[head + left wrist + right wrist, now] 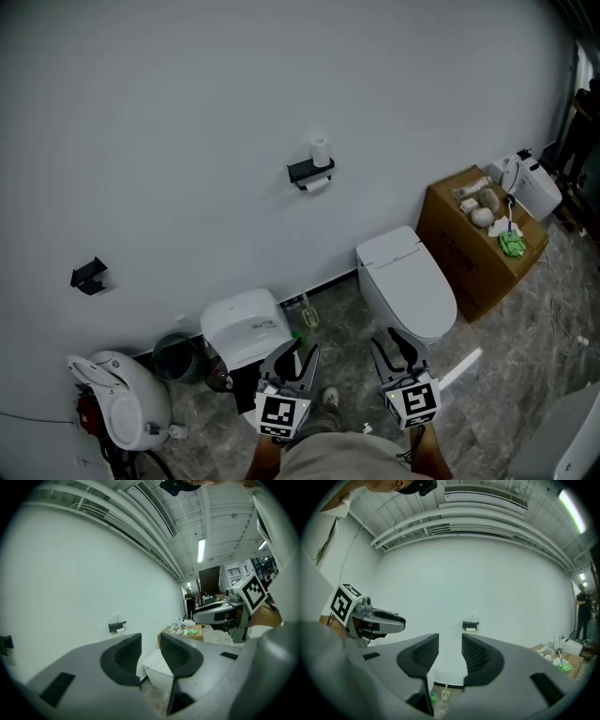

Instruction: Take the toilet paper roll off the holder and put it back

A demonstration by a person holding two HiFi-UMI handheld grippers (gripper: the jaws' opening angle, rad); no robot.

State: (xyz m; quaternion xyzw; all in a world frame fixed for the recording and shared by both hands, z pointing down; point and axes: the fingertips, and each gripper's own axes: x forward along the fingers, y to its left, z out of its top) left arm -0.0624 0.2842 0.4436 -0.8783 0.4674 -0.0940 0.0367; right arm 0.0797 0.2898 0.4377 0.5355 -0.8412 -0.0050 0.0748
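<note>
Cardboard box (457, 261) holds white, green clutter (486, 212); left hand-held gripper (304, 350), right hand-held gripper (392, 343) near-shut, empty.

Mock bathroom built inside an industrial hall. Bathroom cues, head view: white lidded toilet (405, 281) at 4 o'clock, black wall-mounted holder (309, 172) at 12 o'clock with a white toilet paper roll (321, 150) upright on top, grey marble-pattern floor (525, 347). Hall cues: exposed white ceiling ducts (154, 508), fluorescent tube light (201, 550), white slatted ceiling vent unit (485, 494), brown cardboard box (469, 248) of clutter at 3 o'clock.
</note>
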